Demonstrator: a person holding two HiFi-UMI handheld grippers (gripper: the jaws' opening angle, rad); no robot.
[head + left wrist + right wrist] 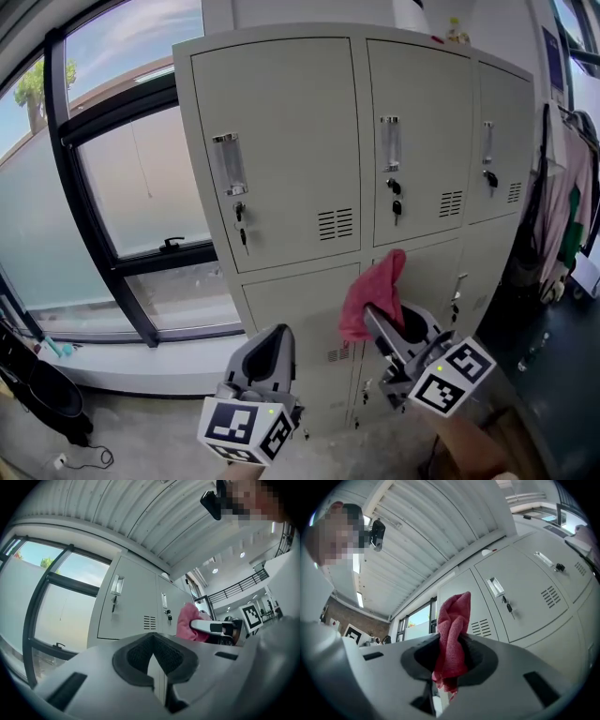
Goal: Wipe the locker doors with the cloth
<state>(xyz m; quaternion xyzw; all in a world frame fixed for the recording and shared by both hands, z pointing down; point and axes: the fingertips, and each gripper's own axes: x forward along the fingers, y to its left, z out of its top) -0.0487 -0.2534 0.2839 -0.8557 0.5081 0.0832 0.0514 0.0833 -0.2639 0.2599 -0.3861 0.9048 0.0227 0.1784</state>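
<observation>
while the left gripper (272, 345) hangs low, jaws together on nothing, the right gripper (382, 323) has its jaws clamped on the red cloth (373, 286). the cloth stands up past them before the lower doors of the lockers (281, 122); contact cannot be told. a window (141, 178) bounds the lockers at left, hanging clothes (562, 197) at right, open floor (141, 412) below.
</observation>
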